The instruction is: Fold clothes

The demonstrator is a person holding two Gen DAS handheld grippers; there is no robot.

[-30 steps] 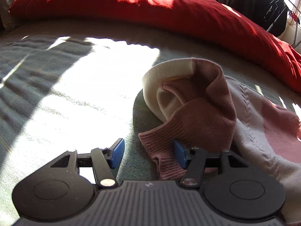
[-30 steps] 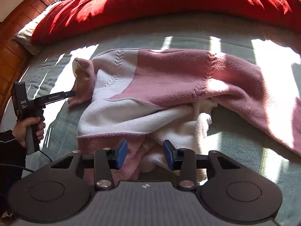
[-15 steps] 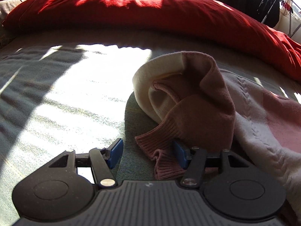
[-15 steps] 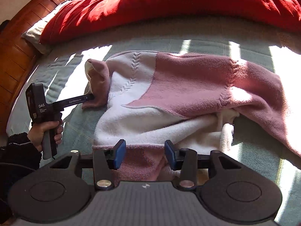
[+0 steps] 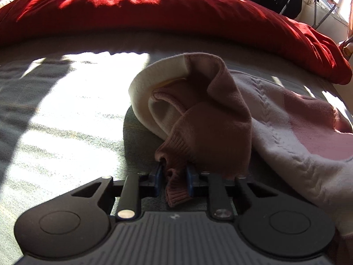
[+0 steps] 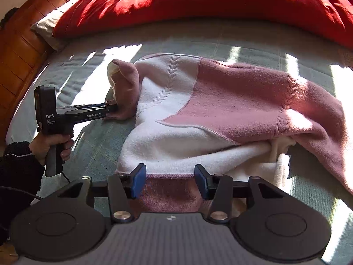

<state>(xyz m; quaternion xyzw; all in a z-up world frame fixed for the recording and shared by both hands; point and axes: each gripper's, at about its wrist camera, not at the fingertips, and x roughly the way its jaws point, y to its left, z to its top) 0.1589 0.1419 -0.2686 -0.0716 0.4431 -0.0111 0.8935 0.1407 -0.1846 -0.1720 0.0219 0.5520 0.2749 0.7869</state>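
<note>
Pink-and-white knit: sweater [image 6: 198,119], laid crumpled across the grey-green bedspread [image 6: 92,145], centre of the right wrist view, hem toward 6 o'clock.
Sleeve cuff: ribbed pink cuff [image 5: 176,176], at 6 o'clock in the left wrist view, standing up from the bedspread, the sleeve doubled over behind it.
Left gripper [image 5: 174,177]: jaws drawn nearly together, the cuff pinched between the blue pads; seen at 9 o'clock in the right wrist view, held by a hand [image 6: 49,144].
Right gripper [image 6: 169,180]: jaws held wide apart, straddling the pink hem band [image 6: 172,190]; nothing is clamped.
Reason for hold: the cuff is judged to be taken so the sleeve can be drawn out or folded across the body; the hem is judged to be lined up for a second grasp.
Change from a second ago: left jaws were wide with the cuff loose between them, now closed on it; right gripper is brought from the bunched white folds to the hem band.
Background: red duvet [image 6: 198,2] at 12 o'clock; wooden headboard [image 6: 19,50] at 10 o'clock.
</note>
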